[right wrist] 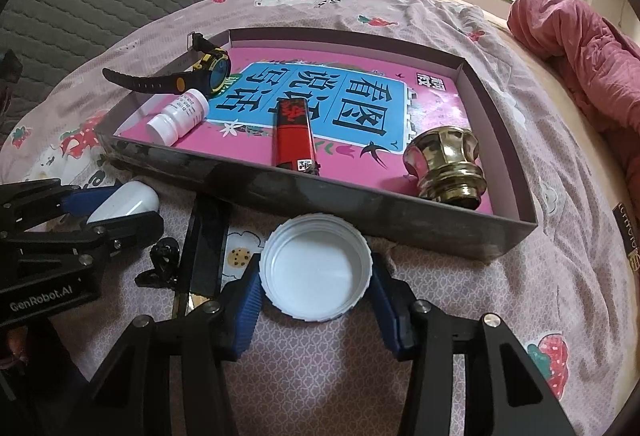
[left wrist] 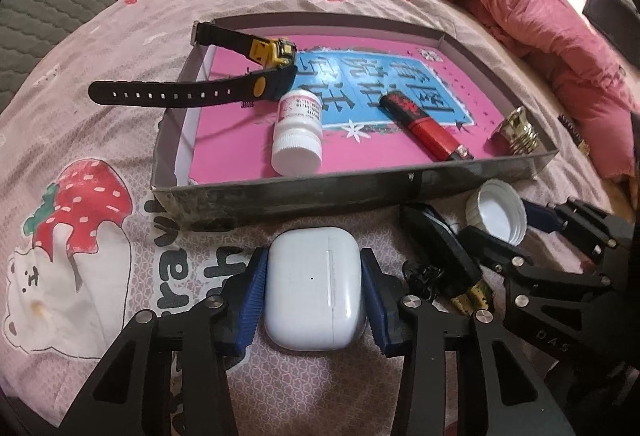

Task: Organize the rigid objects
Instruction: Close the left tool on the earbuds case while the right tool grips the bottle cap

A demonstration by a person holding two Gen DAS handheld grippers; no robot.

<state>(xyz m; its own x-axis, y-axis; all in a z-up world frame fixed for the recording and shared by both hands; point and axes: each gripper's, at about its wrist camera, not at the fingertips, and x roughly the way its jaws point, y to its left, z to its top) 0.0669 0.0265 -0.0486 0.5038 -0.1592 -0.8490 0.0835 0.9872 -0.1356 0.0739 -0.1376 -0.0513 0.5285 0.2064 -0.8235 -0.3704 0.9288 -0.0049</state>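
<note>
The left hand-held gripper (left wrist: 314, 290) is clamped on a white earbud case (left wrist: 315, 288) lying on the bed (left wrist: 100, 164). Beside it, the right hand-held gripper (right wrist: 316, 276) clamps a white cap (right wrist: 316, 272). Just ahead of both sits the box (right wrist: 360, 212) holding a watch (left wrist: 224, 76), bottle (left wrist: 298, 132) and lighter (right wrist: 292, 132).

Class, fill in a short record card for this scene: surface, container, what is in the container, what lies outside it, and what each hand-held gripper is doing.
Surface: bedsheet with strawberry print
Container: shallow tray
In tray: watch, pill bottle, red lighter, gold knob
Outside tray: earbud case, white lid, black clip
Left hand-held gripper: closed on earbud case
Right hand-held gripper: closed on white lid
</note>
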